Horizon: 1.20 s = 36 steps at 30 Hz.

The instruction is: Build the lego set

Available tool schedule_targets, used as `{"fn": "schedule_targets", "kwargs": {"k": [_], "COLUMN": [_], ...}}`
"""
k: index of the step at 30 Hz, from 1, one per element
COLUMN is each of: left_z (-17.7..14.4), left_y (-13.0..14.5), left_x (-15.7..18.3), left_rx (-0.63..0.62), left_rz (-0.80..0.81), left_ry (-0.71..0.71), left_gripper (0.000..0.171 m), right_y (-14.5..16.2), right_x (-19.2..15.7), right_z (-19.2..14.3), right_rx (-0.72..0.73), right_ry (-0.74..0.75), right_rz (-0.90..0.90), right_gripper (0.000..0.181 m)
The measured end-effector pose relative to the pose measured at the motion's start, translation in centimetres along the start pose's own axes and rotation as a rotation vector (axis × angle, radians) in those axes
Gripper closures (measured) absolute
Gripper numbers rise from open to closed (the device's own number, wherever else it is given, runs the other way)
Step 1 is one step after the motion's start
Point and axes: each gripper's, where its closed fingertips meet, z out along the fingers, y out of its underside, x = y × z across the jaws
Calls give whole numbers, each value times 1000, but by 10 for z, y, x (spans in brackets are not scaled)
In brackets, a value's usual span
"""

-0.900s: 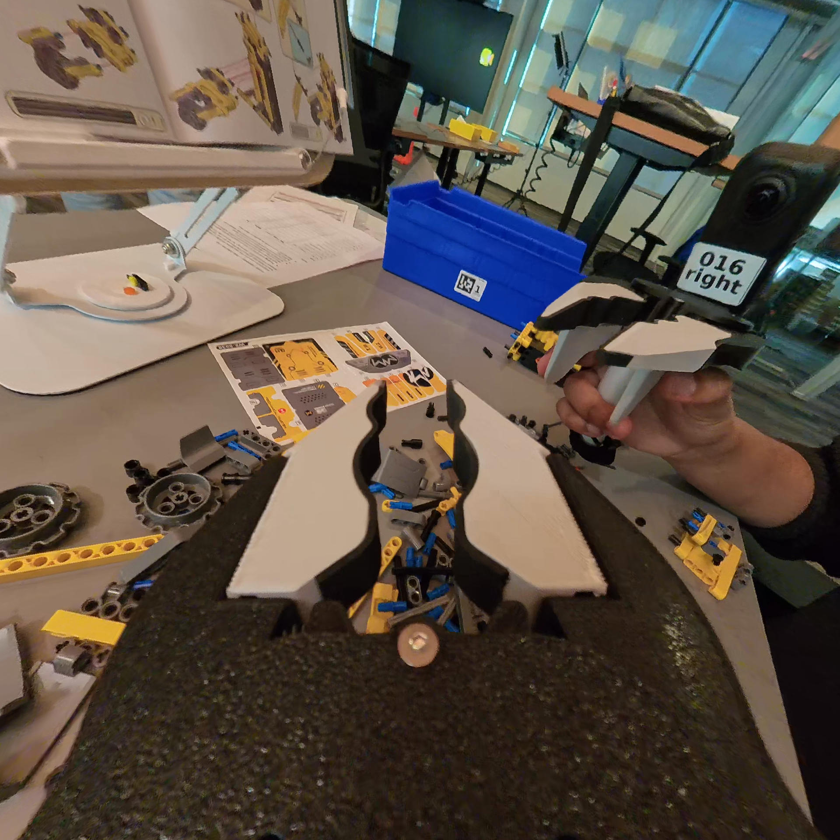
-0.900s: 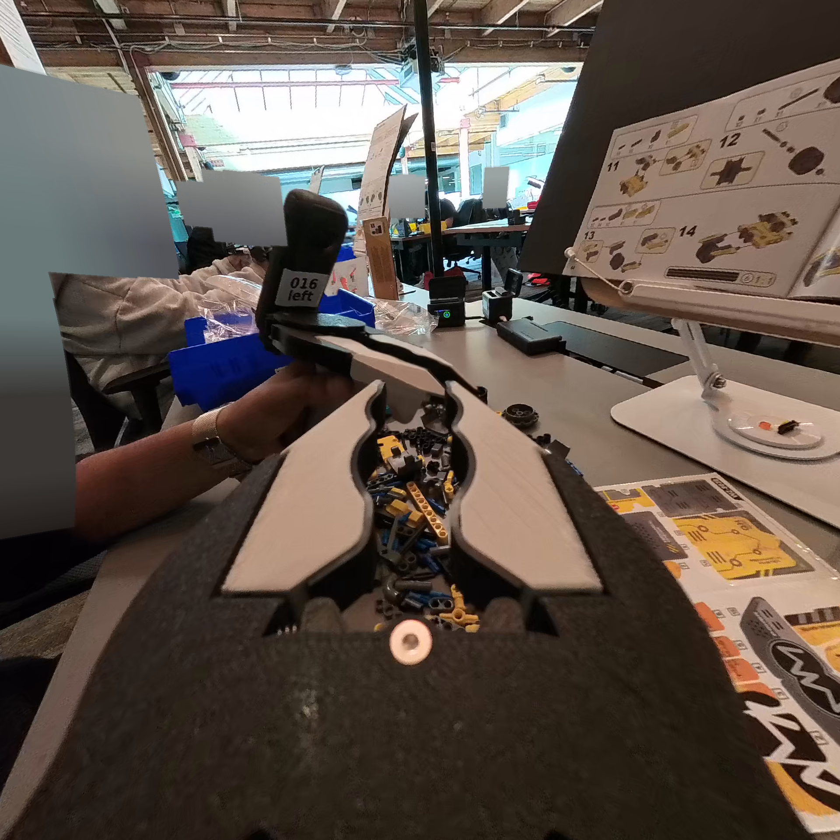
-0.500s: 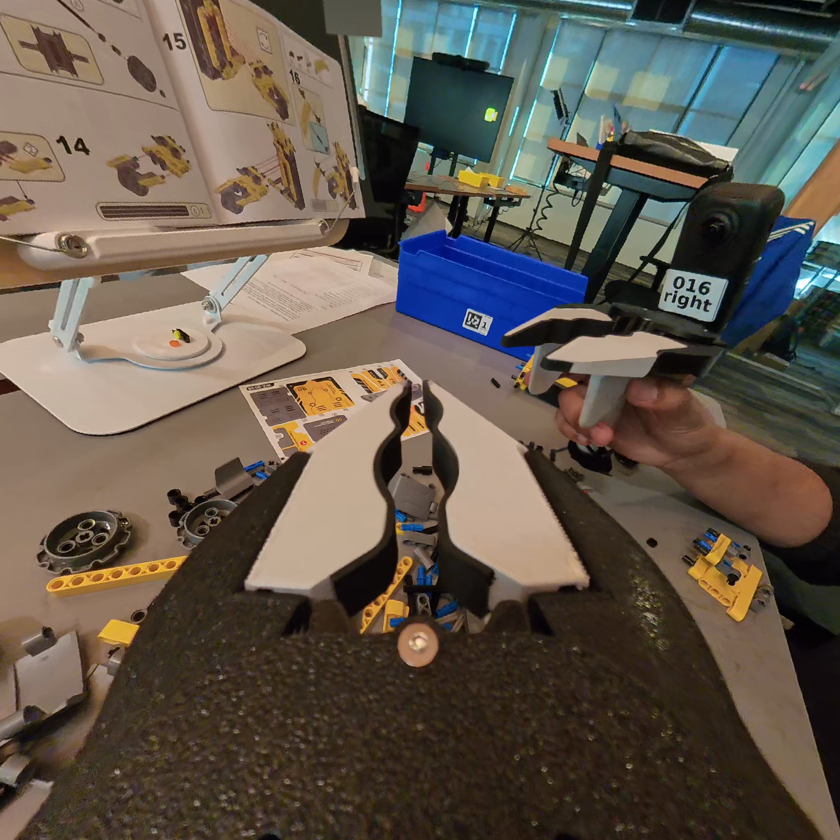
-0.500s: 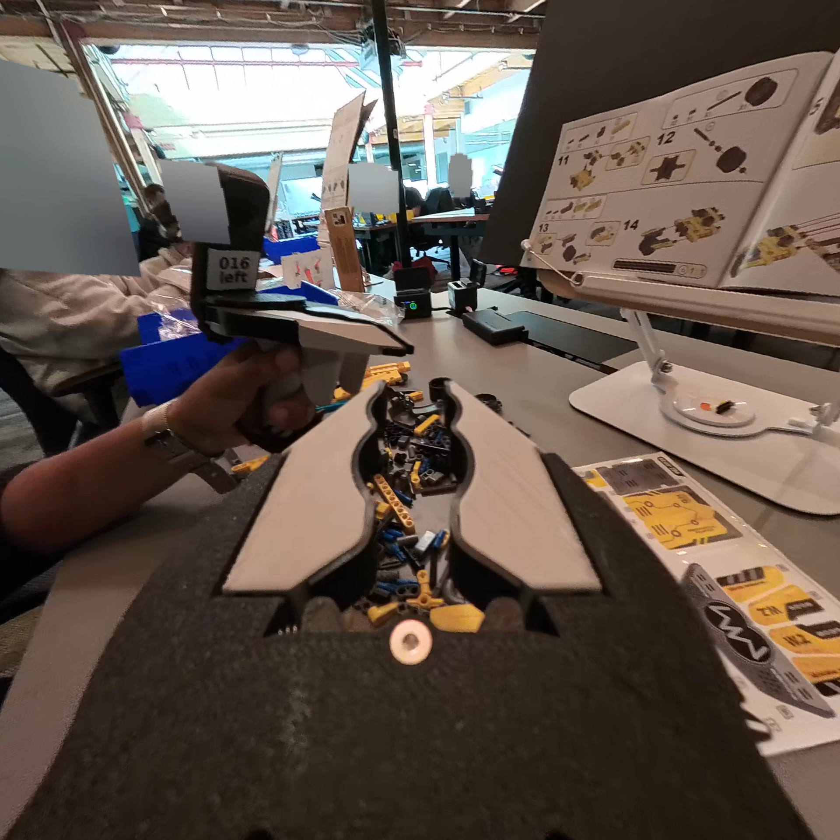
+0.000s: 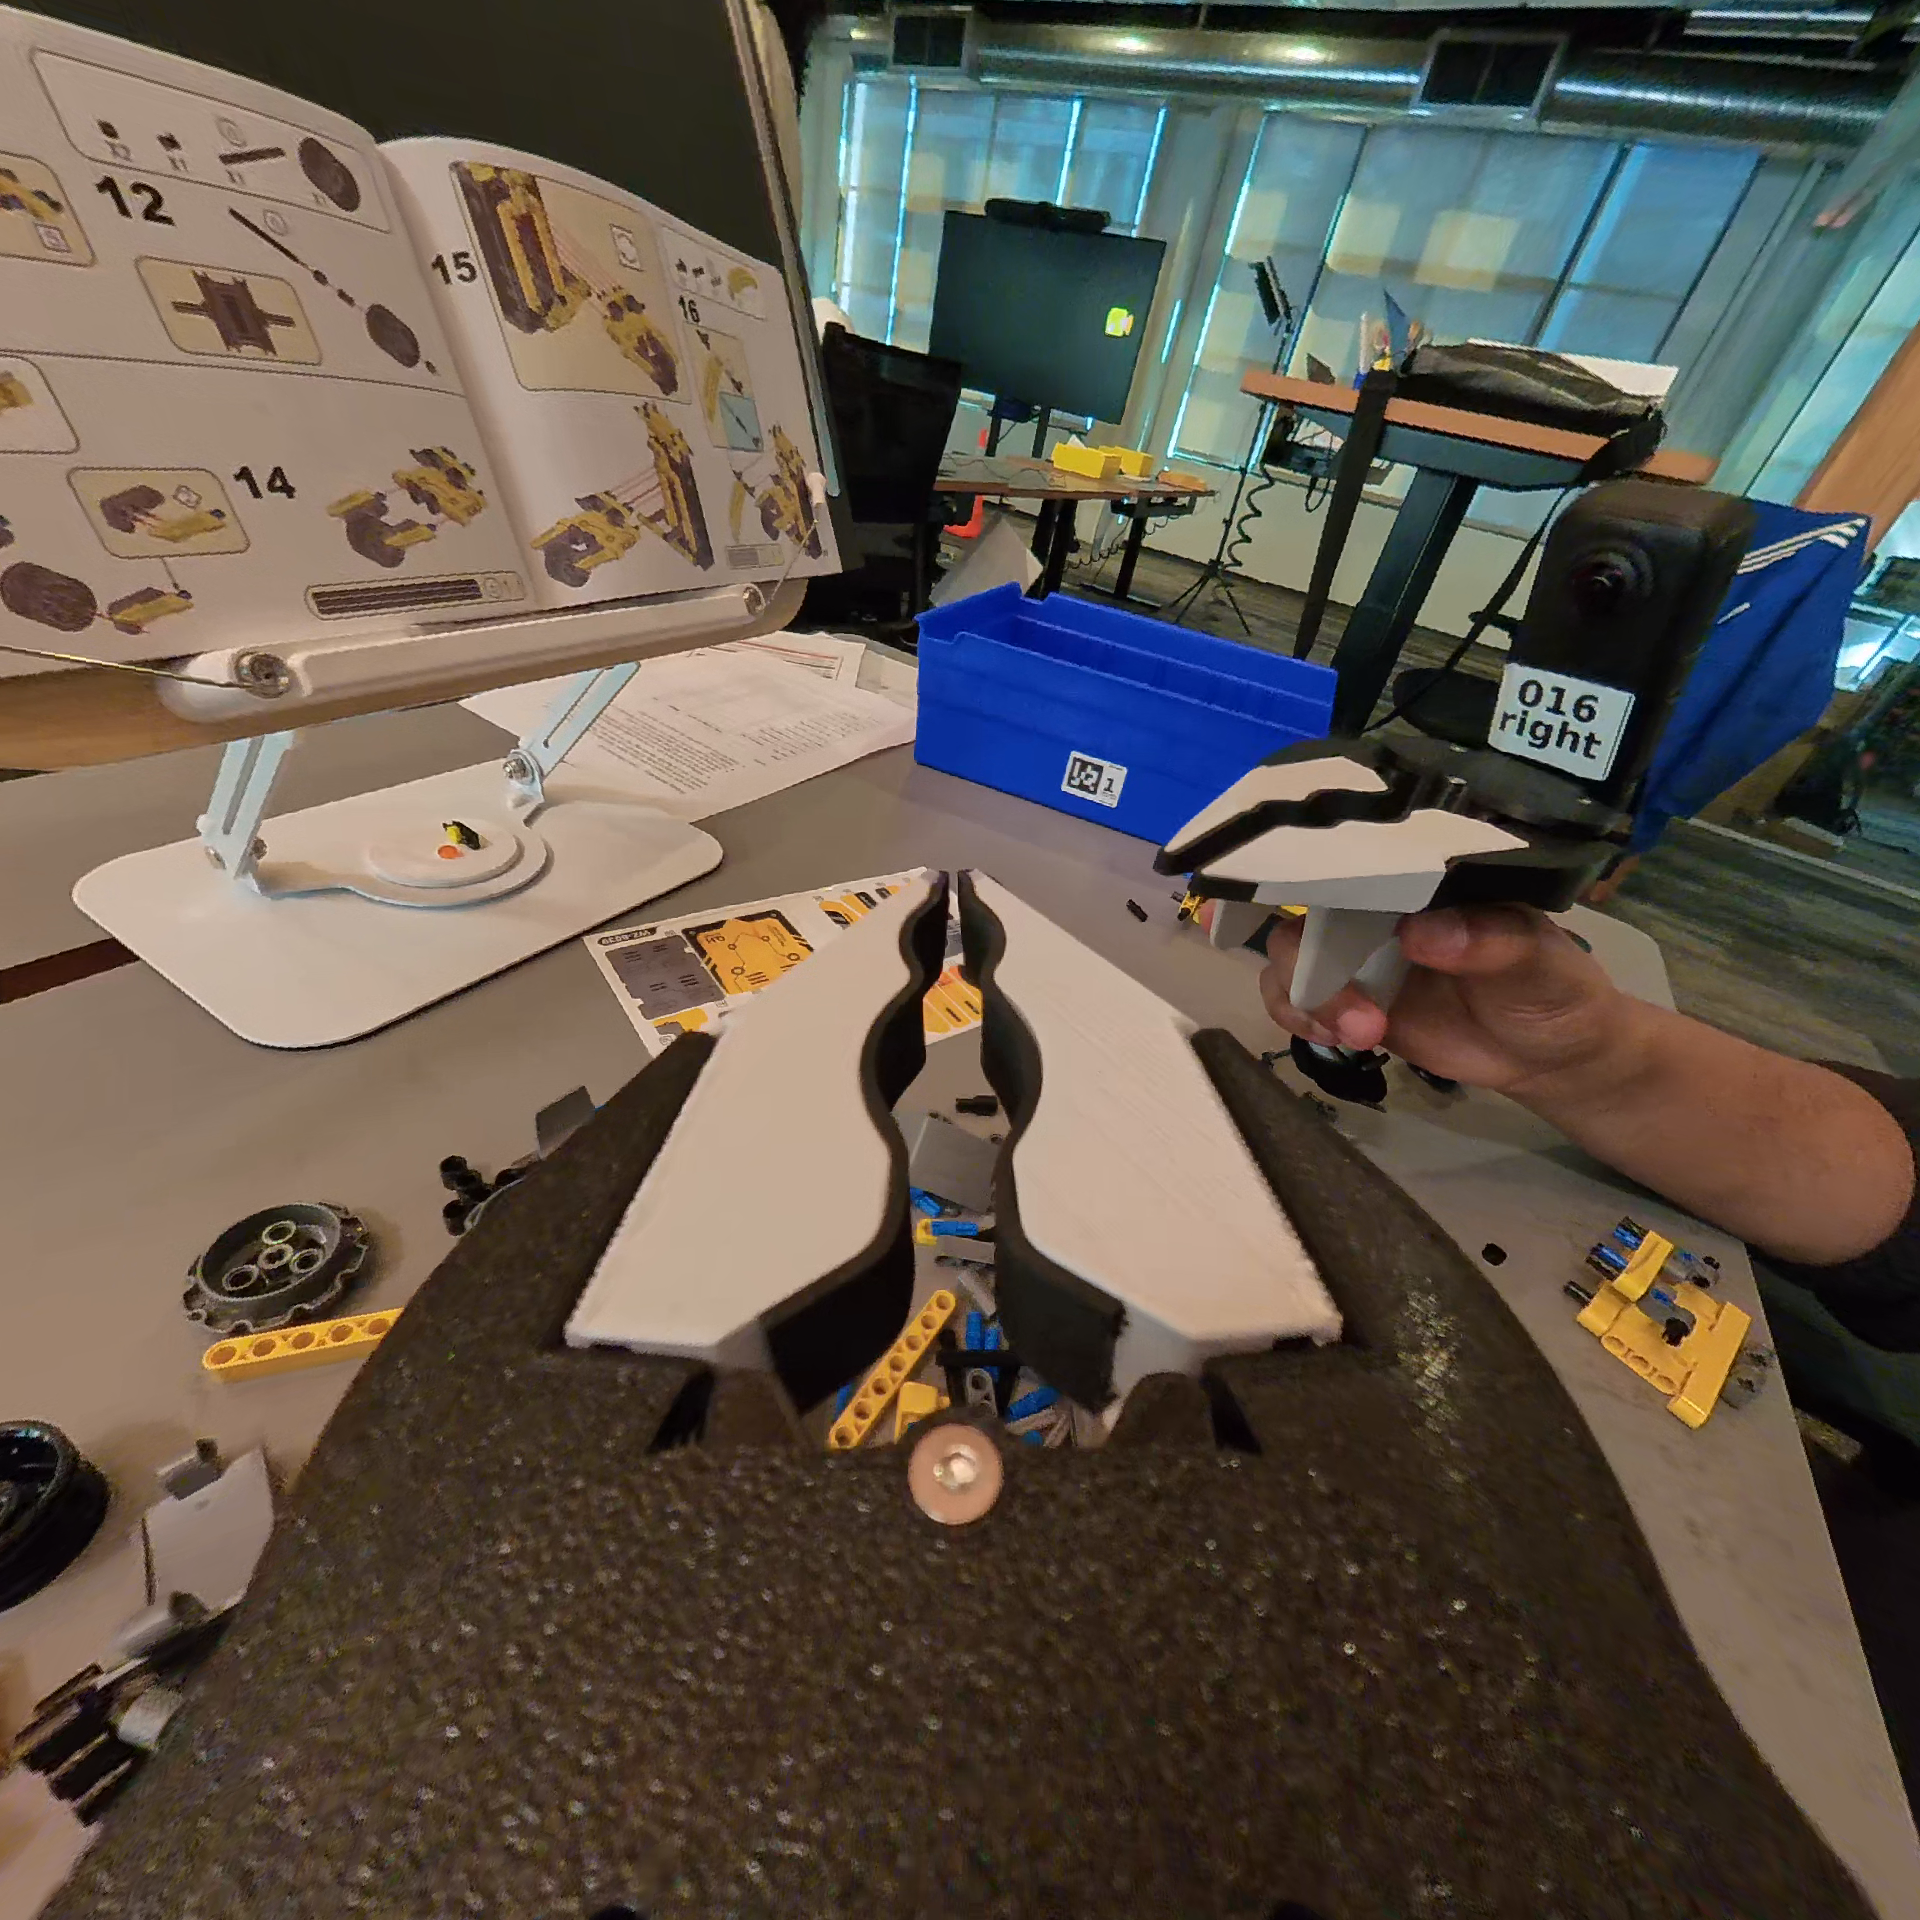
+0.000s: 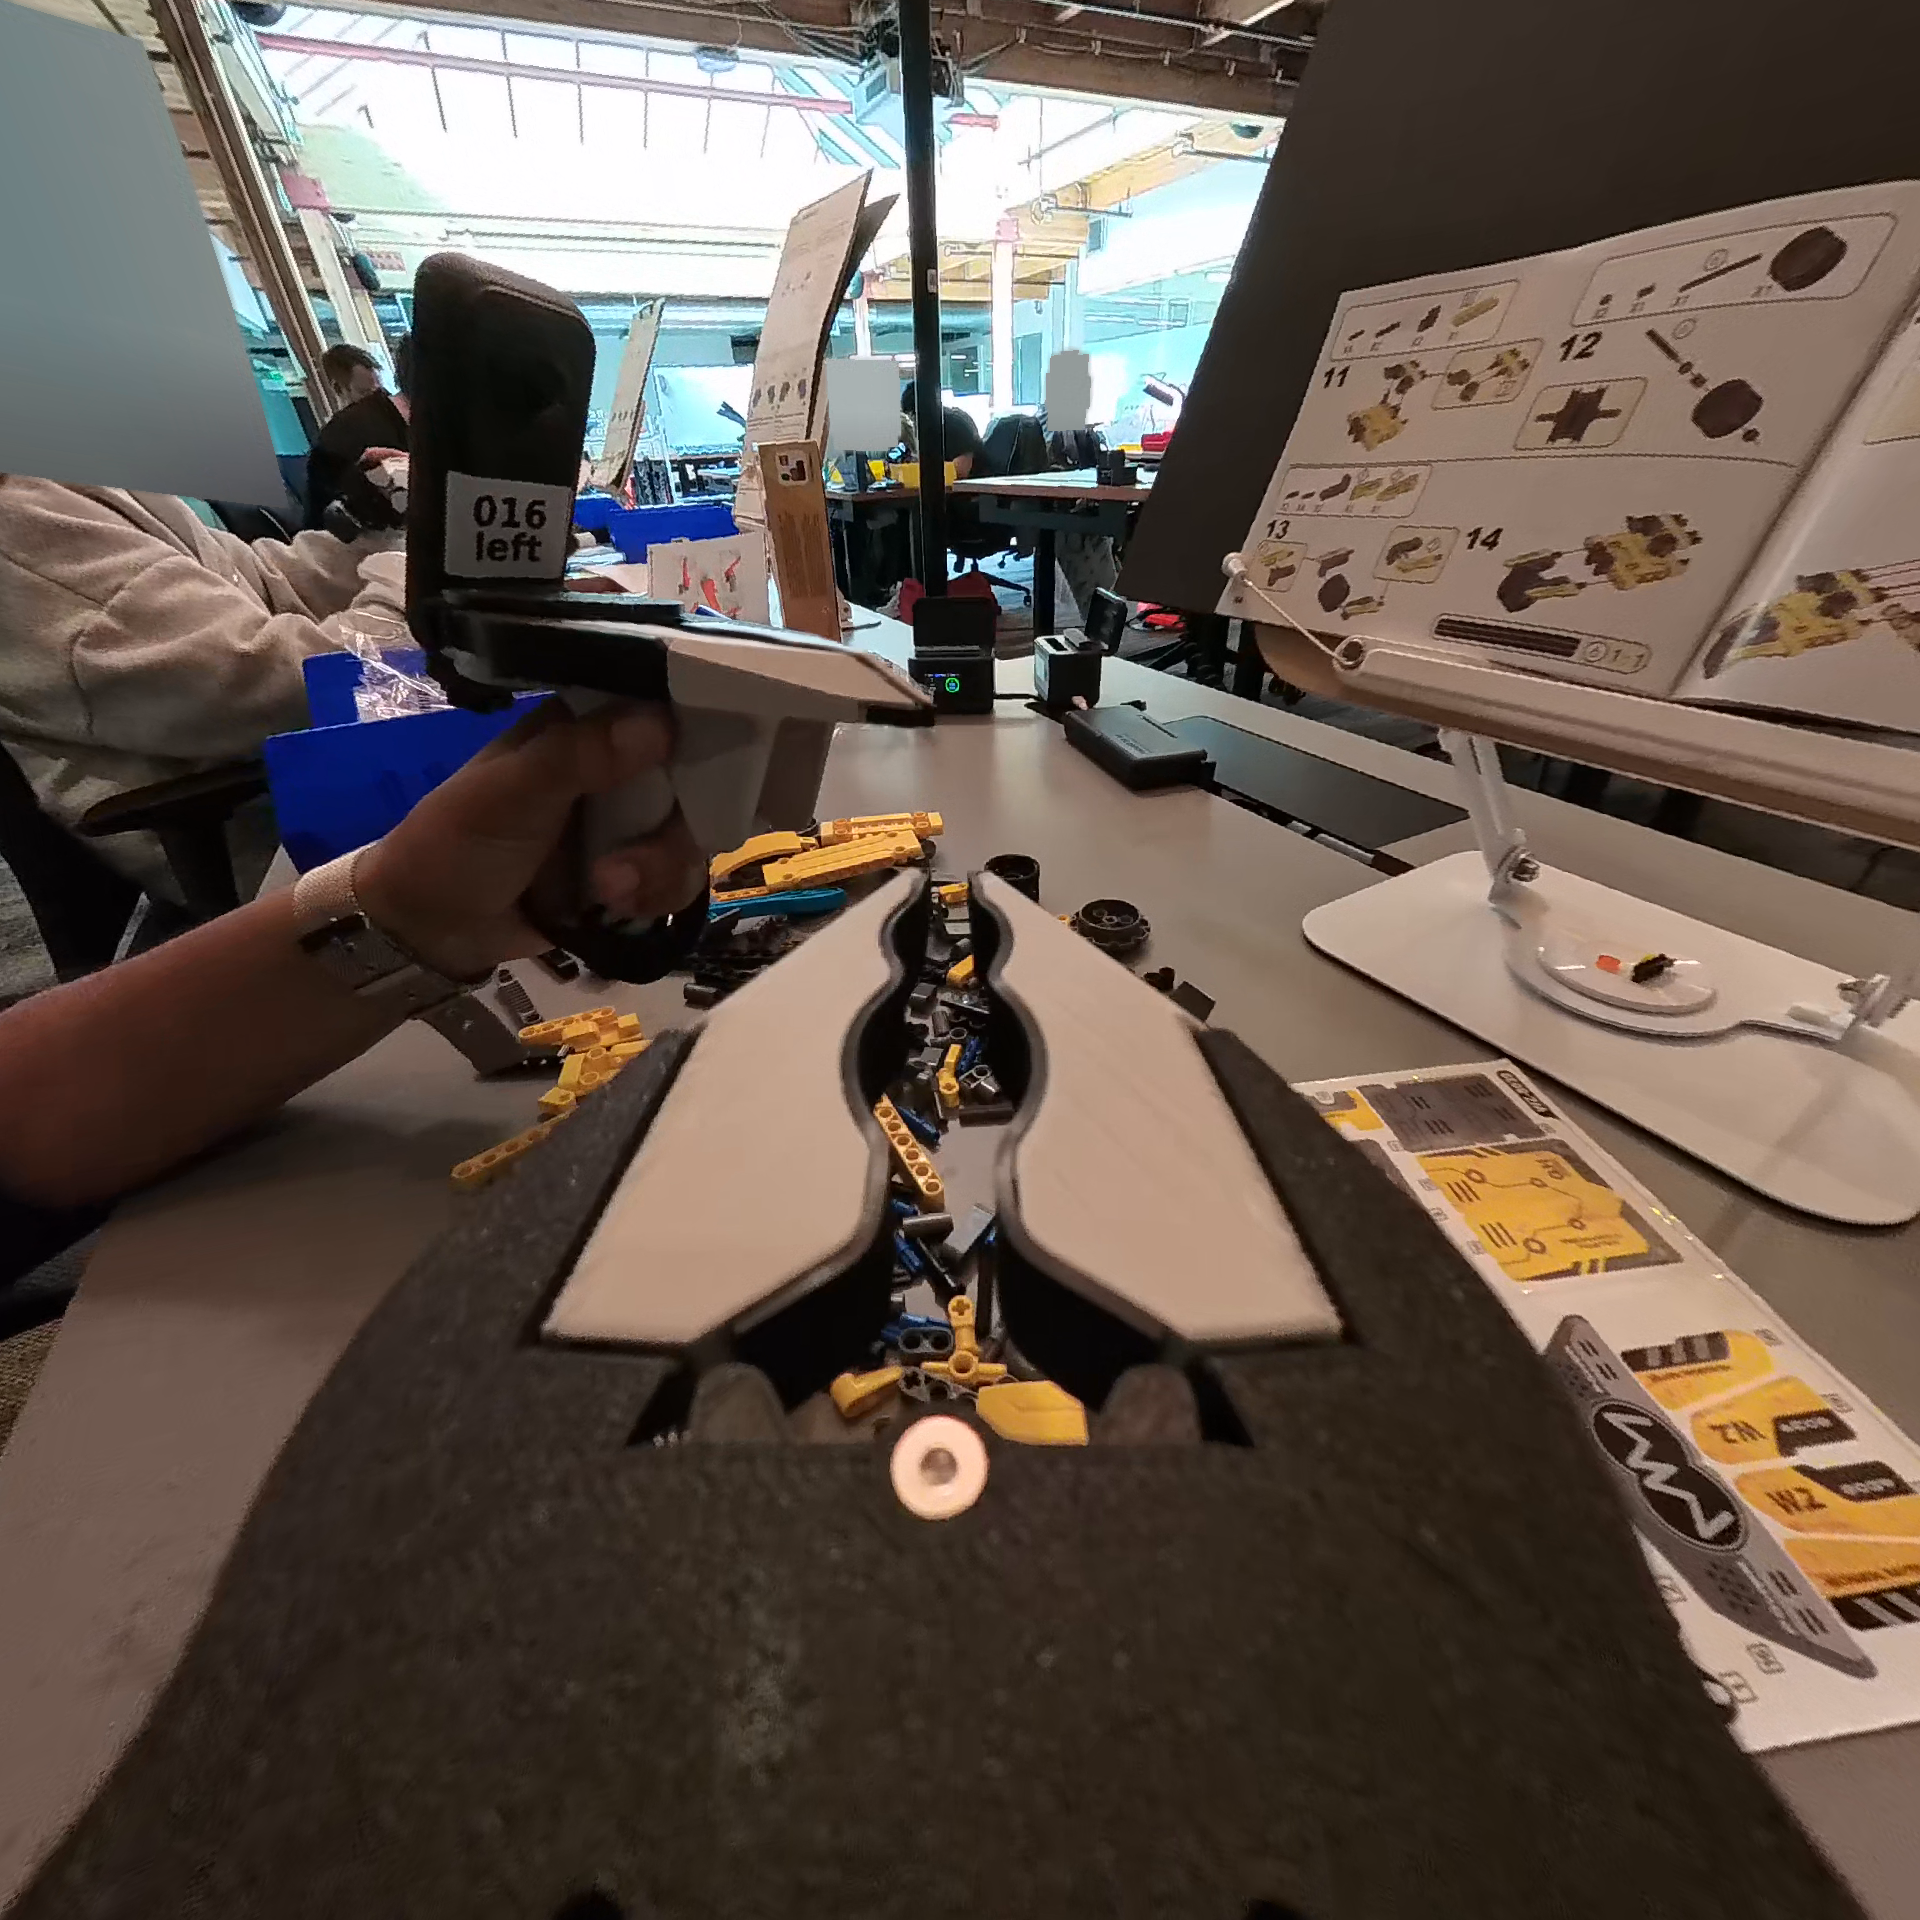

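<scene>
Since the fingers closed up: left hand-held gripper and right hand-held gripper went from spread to almost pressed together, pinching nothing.
Height: both 2 are now higher above the brick pile on the tabletop.
Hands: left hand and right hand hold the handles level.
Beside the pile: sticker sheet.
Behind the pile: open booklet.

Right gripper hangs over a pile of yellow and black building pieces on the table, tips nearly touching, nothing gripped. Left gripper floats nearby; sticker sheet sits to the right.
</scene>
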Motion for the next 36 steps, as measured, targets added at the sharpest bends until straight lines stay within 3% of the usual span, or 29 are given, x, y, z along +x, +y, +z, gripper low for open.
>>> {"fn": "schedule_targets", "kwargs": {"k": [14, 36], "left_z": [18, 21], "left_y": [32, 37], "left_x": [0, 2], "left_rx": [-130, -148], "left_rz": [3, 3], "left_ry": [2, 10], "left_gripper": [169, 168], "right_y": [8, 1], "right_x": [-11, -12], "right_z": [6, 4], "right_rx": [-20, 8], "right_ry": [-36, -27], "right_rz": [24, 15], "right_gripper": [173, 174]}}
